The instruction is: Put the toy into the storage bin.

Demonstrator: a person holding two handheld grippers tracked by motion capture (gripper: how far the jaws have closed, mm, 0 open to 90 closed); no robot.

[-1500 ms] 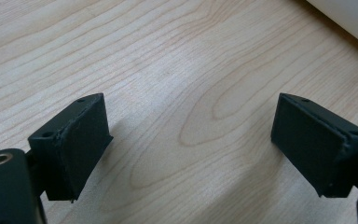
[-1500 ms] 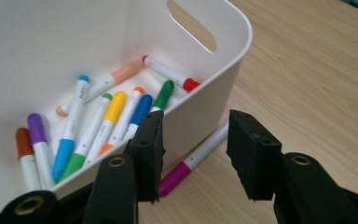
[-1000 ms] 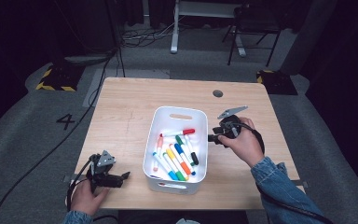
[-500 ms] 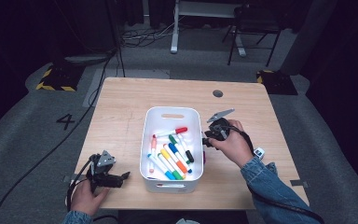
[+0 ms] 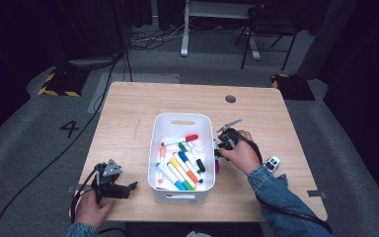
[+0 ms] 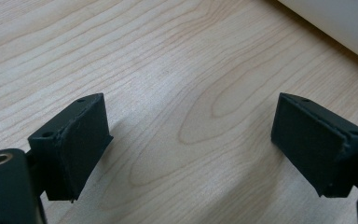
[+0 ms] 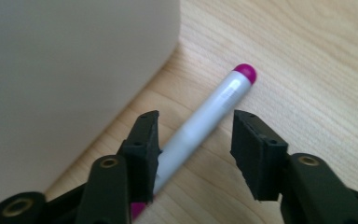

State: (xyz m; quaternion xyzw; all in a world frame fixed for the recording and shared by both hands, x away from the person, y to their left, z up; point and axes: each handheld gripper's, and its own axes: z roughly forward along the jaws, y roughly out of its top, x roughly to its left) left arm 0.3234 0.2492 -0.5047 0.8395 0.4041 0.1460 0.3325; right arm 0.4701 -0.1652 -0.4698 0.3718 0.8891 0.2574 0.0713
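Step in hand: we judge that we are picking up the grey-barrelled marker with magenta end caps (image 7: 200,123), which lies on the light wooden table (image 5: 128,113) just beside the right outer wall of the white plastic bin (image 5: 160,123), to go in with the other coloured markers (image 5: 180,165).

Right gripper (image 7: 196,140): its jaws have just been closing and now straddle the barrel. The left pad looks to be touching it, while the right pad stands apart with table showing between, so nothing is gripped yet.

Doing it well: we should centre the barrel between the pads before closing fully. Otherwise the round barrel could roll or get pushed against the bin wall. A grip near mid-barrel will keep it from tipping when lifted.

The marker: slim, smooth cylinder, pale grey, with a rounded magenta tip pointing away from us and magenta at the near end too. It lies flat, slanting away from the bin.

Left gripper (image 5: 112,183): jaws wide apart, holding nothing, hovering low over bare wood at the table's near left.
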